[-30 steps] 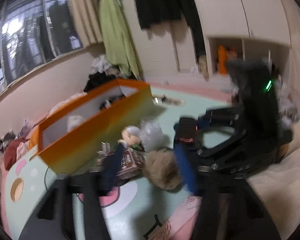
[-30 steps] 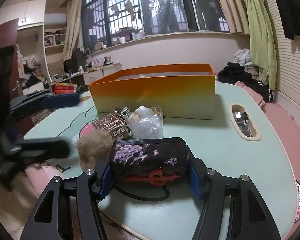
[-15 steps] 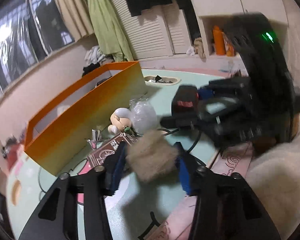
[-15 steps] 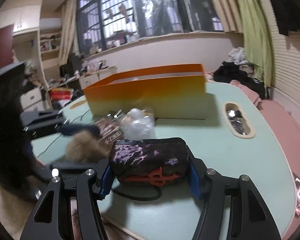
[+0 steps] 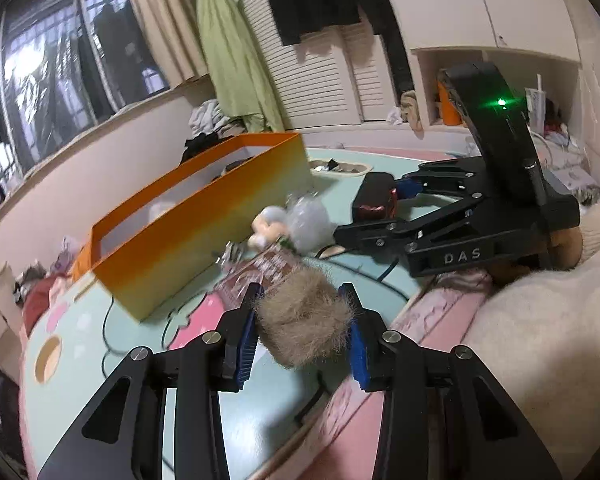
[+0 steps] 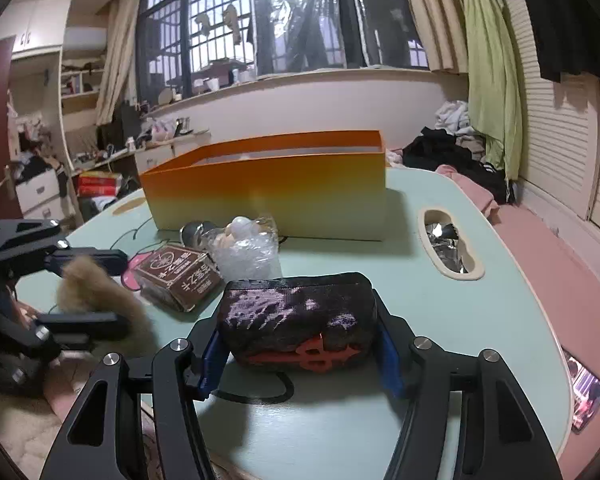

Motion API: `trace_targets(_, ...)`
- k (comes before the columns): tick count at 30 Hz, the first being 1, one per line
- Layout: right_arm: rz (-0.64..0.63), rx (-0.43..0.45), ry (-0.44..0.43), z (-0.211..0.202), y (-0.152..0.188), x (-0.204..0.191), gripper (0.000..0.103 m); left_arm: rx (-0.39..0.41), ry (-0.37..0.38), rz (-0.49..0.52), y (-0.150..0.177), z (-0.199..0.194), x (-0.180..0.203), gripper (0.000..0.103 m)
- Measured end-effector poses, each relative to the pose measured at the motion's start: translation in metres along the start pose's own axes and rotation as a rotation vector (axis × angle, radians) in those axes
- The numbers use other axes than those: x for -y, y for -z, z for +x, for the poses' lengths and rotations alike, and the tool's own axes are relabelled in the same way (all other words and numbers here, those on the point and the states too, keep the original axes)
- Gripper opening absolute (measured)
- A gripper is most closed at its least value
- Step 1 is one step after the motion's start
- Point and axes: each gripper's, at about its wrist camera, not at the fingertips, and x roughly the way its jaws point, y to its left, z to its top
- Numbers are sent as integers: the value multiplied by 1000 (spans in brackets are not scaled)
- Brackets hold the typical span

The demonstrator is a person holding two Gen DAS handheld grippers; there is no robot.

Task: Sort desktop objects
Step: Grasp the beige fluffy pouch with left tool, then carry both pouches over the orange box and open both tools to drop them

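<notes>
My left gripper [image 5: 302, 330] is shut on a tan fur ball [image 5: 302, 322] and holds it just above the pale green table [image 5: 132, 332]; it also shows in the right wrist view [image 6: 80, 292]. My right gripper [image 6: 300, 344] is shut on a dark speaker [image 6: 300, 318] with a red logo, low over the table [image 6: 480, 320]; it shows in the left wrist view [image 5: 374, 200]. An open orange box [image 6: 276, 188] stands at the back, also in the left wrist view [image 5: 188, 220].
A brown packet [image 6: 180, 276], a doll head [image 6: 238, 226] in a clear plastic wrap [image 6: 248, 254] and a metal clip [image 6: 194, 230] lie in front of the box. A cut-out tray [image 6: 448, 246] holds foil scraps at the right. A black cable [image 6: 260, 394] lies under the speaker.
My left gripper has moved in around the fur ball, shut on it and lifted it slightly. My right gripper still holds the speaker in about the same place.
</notes>
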Motion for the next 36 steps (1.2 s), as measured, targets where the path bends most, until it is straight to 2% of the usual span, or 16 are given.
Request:
trace_targets(3, -36, -12, 11, 2, 1, -7, 78, -17, 39, -86, 8, 5, -11, 49)
trace_targets(4, -46, -18, 24, 3, 1, -9, 87, -15, 43, -117, 9, 6, -15, 57)
trace_targets(7, -51, -20, 28, 4, 0, -7, 88, -25, 37, -157, 12, 8, -19, 69)
trace_targets(11, -51, -22, 40, 4, 1, -6, 92, -41, 71, -182, 16, 12, -22, 71)
trace_targets(13, -55, -25, 50, 5, 1, -6, 94, -71, 95, -218, 18, 18, -27, 77)
trace_targets(15, -56, -26, 53, 4, 1, -6, 94, -71, 106, -263, 21, 21, -33, 79)
trace_targets(20, -55, -26, 56, 4, 1, -5, 94, -64, 103, -258, 22, 19, -28, 77)
trace_targets(21, -55, -26, 56, 4, 1, -5, 94, -61, 107, -256, 22, 19, -27, 73)
trace_targets(22, -54, -26, 56, 4, 1, -5, 94, -60, 104, -252, 21, 19, -27, 60)
trace_targets(24, -48, -23, 56, 3, 1, -3, 94, -54, 83, -233, 21, 18, -23, 42)
trace_targets(26, -37, -14, 46, 1, 0, -1, 91, -48, 72, -223, 20, 17, -22, 41)
trace_targets(27, -30, -8, 41, 0, 0, 0, 83, -40, 65, -222, 20, 14, -22, 41)
trace_targets(28, -24, -3, 37, -1, -1, 2, 66, -32, 56, -220, 18, 13, -22, 40)
trace_targets(29, -19, 2, 33, -2, -1, 3, 60, -21, 46, -214, 17, 10, -22, 40)
trace_targets(33, -17, -9, 35, -3, -6, 0, 60, 13, 22, -198, 2, 0, -24, 40)
trace_targets(36, -1, -16, 19, -3, -30, -4, 60, 49, 10, -221, -21, -7, -33, 40)
